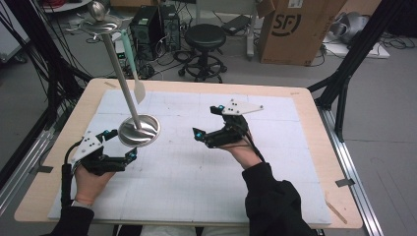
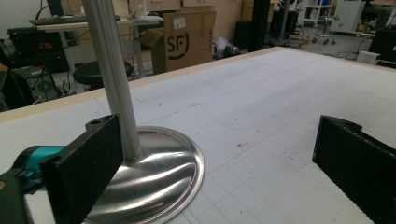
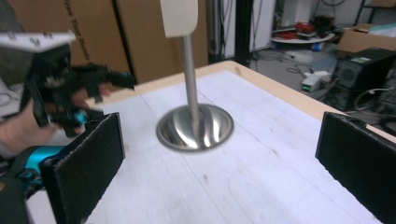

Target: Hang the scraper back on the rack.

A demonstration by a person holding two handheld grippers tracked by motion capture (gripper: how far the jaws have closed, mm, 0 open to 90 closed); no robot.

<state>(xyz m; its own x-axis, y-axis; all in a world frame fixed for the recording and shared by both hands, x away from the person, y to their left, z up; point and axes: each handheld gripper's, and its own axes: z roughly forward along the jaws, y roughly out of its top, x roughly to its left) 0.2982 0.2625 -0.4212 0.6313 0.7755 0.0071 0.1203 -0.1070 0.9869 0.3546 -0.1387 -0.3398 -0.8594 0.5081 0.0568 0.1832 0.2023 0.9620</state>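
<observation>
**Stand steadied, right gripper clear**

The metal stand [image 1: 139, 129] sits on the desk [image 1: 206, 162], a spatula [image 1: 133, 66] hanging near its pole; the left gripper [image 1: 123, 145] rests spread at the stand's base, one jaw beside the pole, likely to brace it; the right gripper [image 1: 205, 123], jaws spread and empty, sits well apart from the stand.

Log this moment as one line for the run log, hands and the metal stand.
left gripper: open, beside stand base | right gripper: open, empty, apart from stand | metal stand: upright on white mat, spatula hanging from its top
</observation>
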